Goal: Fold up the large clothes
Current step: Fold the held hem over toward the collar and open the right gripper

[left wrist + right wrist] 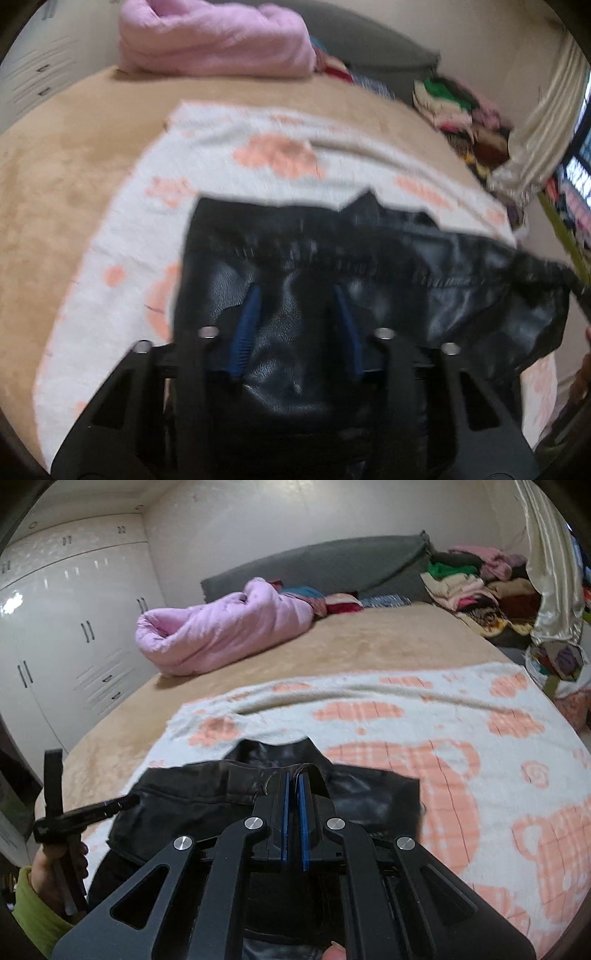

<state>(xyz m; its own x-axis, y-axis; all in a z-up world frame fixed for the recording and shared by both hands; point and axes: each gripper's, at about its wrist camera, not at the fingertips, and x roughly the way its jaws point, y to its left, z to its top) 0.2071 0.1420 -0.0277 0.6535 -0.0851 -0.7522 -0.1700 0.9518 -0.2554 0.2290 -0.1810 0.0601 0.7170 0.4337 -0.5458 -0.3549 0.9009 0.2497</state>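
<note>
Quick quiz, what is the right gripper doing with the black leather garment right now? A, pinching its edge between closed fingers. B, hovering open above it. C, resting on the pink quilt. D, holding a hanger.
A: the right gripper has its blue pads nearly together on the edge of the black leather garment.
</note>
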